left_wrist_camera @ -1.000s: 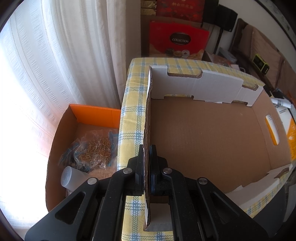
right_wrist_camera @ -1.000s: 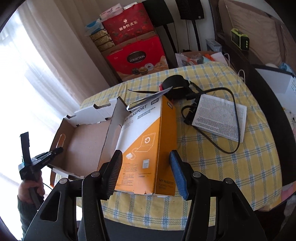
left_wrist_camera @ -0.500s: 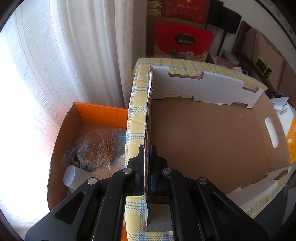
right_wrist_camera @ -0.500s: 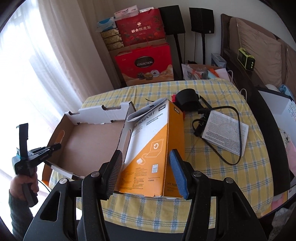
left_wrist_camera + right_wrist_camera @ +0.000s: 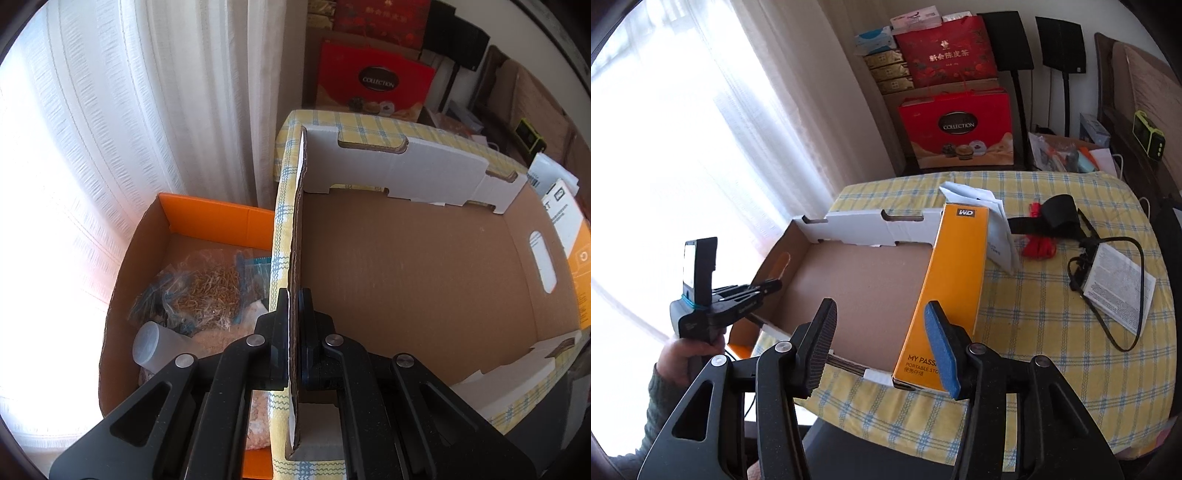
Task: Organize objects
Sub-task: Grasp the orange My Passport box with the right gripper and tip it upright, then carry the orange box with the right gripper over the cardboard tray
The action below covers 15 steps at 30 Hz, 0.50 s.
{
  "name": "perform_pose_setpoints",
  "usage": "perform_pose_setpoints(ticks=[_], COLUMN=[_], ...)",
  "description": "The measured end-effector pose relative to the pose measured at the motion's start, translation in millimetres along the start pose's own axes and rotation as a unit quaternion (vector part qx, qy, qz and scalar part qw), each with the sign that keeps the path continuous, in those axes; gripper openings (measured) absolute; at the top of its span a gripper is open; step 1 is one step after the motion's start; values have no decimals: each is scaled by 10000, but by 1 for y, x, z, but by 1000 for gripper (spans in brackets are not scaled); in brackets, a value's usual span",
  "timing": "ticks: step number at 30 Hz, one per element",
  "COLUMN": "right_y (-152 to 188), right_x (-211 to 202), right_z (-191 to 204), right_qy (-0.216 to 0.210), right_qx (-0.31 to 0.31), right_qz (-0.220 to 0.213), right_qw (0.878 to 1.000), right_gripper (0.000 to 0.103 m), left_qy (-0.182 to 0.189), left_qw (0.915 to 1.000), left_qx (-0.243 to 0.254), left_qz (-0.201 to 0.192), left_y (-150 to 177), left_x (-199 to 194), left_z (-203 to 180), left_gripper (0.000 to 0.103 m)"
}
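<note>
One cardboard tray (image 5: pixel 857 273); one orange box (image 5: pixel 949 288); one leaflet (image 5: pixel 1119 284); two red gift boxes (image 5: pixel 956 129).

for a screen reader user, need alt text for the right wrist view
An orange box leans against the right wall of an empty cardboard tray on a yellow checked table, with the right gripper closing near it, not gripping. At left, the left gripper pinches the tray's wall.
</note>
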State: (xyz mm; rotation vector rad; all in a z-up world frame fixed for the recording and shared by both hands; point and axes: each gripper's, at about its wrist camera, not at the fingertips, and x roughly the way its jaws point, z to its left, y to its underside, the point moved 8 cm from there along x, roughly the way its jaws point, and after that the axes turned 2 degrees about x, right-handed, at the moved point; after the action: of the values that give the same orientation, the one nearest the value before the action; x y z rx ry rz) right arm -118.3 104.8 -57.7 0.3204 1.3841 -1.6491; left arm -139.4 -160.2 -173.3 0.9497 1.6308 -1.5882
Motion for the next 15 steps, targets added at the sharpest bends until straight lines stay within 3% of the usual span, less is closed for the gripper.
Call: perform_pose_setpoints(ticks=[4, 8, 10, 15], right_y=[-1, -3, 0, 7], right_x=[-11, -14, -9, 10], right_z=[-19, -39, -39, -36], right_qy=[238, 666, 547, 748], right_qx=[220, 328, 390, 223], right_qz=[-78, -132, -20, 231], right_qw=[9994, 9972, 9977, 9967], right_gripper=[54, 71, 73, 74], left_qy=[-5, -5, -9, -30], left_qw=[10000, 10000, 10000, 10000], left_qx=[19, 12, 5, 11], left_qz=[-3, -4, -5, -6], left_y=[0, 0, 0, 0], left_x=[0, 0, 0, -1], left_z=[0, 0, -1, -2], left_gripper=[3, 3, 3, 3])
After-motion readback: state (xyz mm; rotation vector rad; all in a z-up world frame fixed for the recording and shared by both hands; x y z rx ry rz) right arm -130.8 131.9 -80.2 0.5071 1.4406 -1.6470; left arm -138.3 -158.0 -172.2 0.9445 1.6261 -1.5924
